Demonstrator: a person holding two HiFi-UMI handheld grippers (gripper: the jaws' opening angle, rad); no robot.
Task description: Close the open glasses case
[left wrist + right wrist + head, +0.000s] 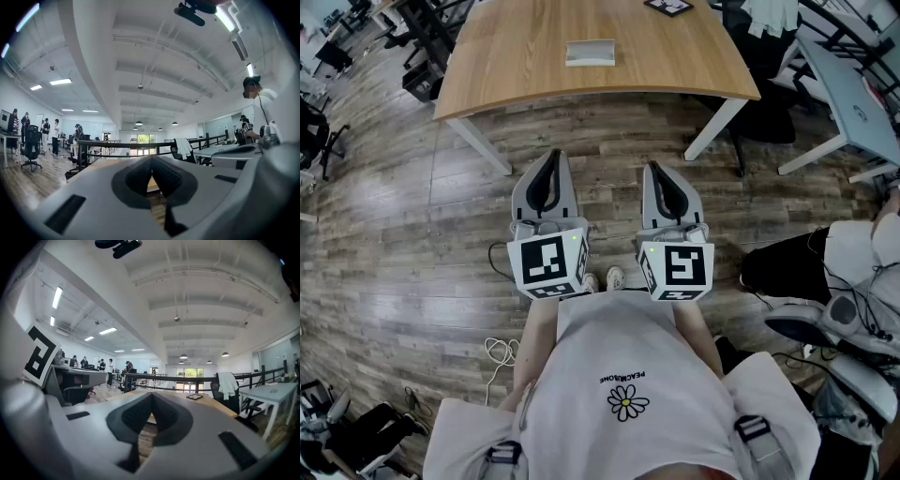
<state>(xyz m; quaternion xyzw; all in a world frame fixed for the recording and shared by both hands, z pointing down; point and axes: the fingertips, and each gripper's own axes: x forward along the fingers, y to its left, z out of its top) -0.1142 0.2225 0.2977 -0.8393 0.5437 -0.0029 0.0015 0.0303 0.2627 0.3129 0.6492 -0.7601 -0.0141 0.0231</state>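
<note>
Pre-approach stage: left gripper (551, 161) and right gripper (655, 171) both clenched, empty, held level above wood floor (384, 262). Glasses case (591, 52) on wooden table (506, 66), well apart from both. Next, likely: step closer, reach lid.

The glasses case (591, 52), a pale grey oblong, lies open and flat on the wooden table (506, 75), at twelve o'clock in the head view, long side crosswise
</note>
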